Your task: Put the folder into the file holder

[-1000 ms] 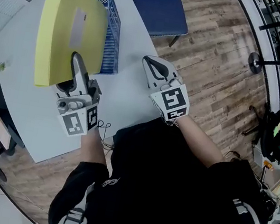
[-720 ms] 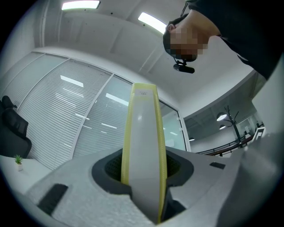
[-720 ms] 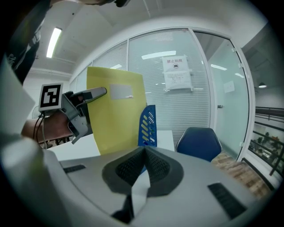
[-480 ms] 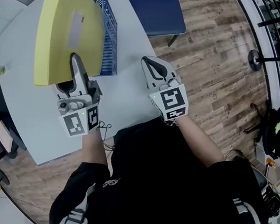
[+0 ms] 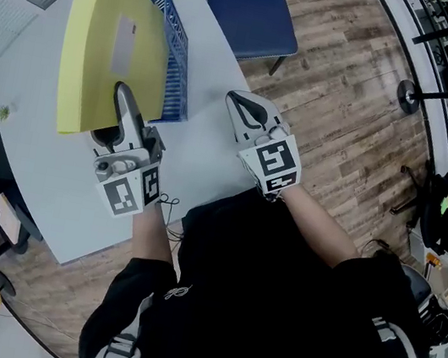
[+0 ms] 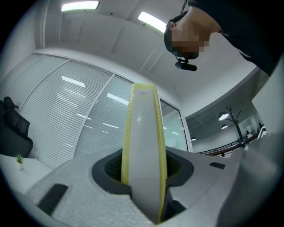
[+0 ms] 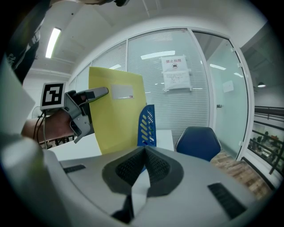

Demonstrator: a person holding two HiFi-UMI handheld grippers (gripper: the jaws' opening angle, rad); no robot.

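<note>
A white counter (image 5: pixel 32 170) stands on a wood-plank floor (image 5: pixel 348 110) in an office walled with glass partitions (image 7: pixel 204 88) and blinds.

The left claw (image 5: pixel 122 104) points slightly upward, its jaws clamped on the lower edge of a yellow folder (image 5: pixel 109 51). In the left gripper view the folder's edge rises straight up from between the pads. The folder is held upright above the counter, with a pale label (image 5: pixel 125 36) on its broad face. It is just beside the blue mesh file holder (image 5: pixel 176 58), on the holder's left in the head view, and not inside it. Whether the two touch cannot be told.

The right claw (image 5: pixel 241 104) hangs over the counter's near right part, well apart from the folder. Its jaws are pressed together with nothing between them.

Behind the file holder a blue chair (image 5: pixel 253 16) stands at the counter's far edge. A printed notice (image 7: pixel 176 73) hangs on the glass.
</note>
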